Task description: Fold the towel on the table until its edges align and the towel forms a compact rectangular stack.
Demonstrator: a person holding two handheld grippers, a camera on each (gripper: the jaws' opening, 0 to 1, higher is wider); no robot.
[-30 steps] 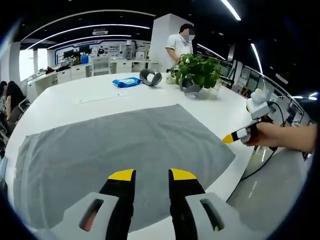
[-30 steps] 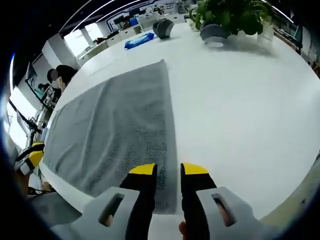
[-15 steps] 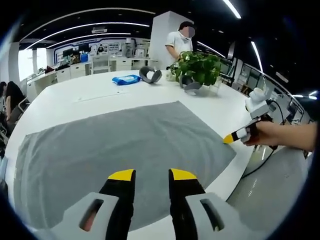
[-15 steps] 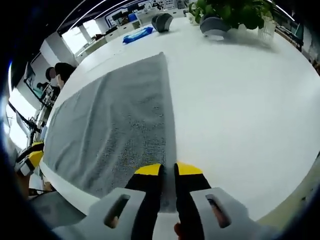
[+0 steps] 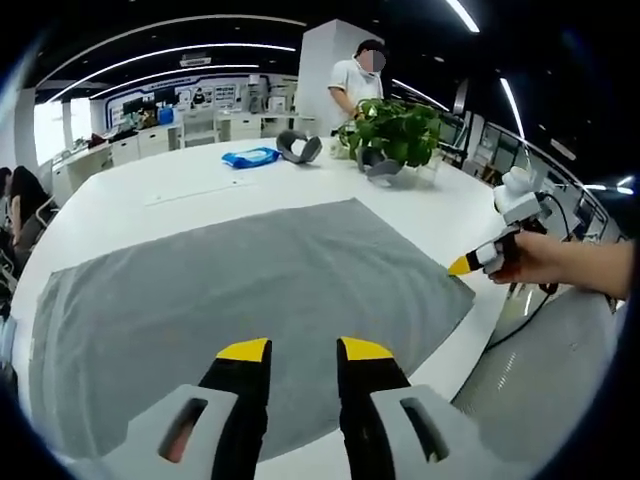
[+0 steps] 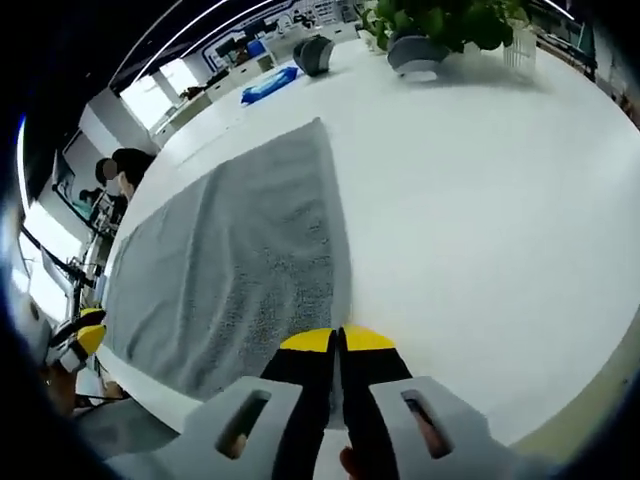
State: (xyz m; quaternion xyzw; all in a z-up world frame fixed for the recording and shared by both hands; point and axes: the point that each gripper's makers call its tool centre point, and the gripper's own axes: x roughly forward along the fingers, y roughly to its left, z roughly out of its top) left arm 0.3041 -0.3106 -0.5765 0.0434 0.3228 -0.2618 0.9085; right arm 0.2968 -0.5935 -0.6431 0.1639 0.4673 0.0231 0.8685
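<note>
My right gripper [image 6: 338,342] has its yellow-tipped fingers pressed together on the near corner of the grey terry towel [image 6: 240,260], pinching the cloth at its edge; in the left gripper view I see that same gripper off to the right, at the towel's corner. My left gripper [image 5: 305,350] has its fingers spread, with the towel's near hem lying just ahead of and under the tips, not yet gripped.

The towel lies flat and fully spread on the round white table [image 5: 130,200], running away from both sets of fingers. I judge the step in hand to be taking the two near corners for the first fold. To do it well I want the left fingers shifted toward the corner on their side, closing on the hem alone and not on the table lip, and level with the right hold. Then both corners should lift together and travel straight to the far edge, so the sides meet without skew.

Counting outward from the fingers: one towel, one table. Beyond the towel's far edge, one flat blue packet [image 5: 251,158], two grey curved band-like objects [image 5: 300,149] and one leafy green potted plant [image 5: 395,135]. One person in a white shirt [image 5: 356,85] stands behind the plant.
</note>
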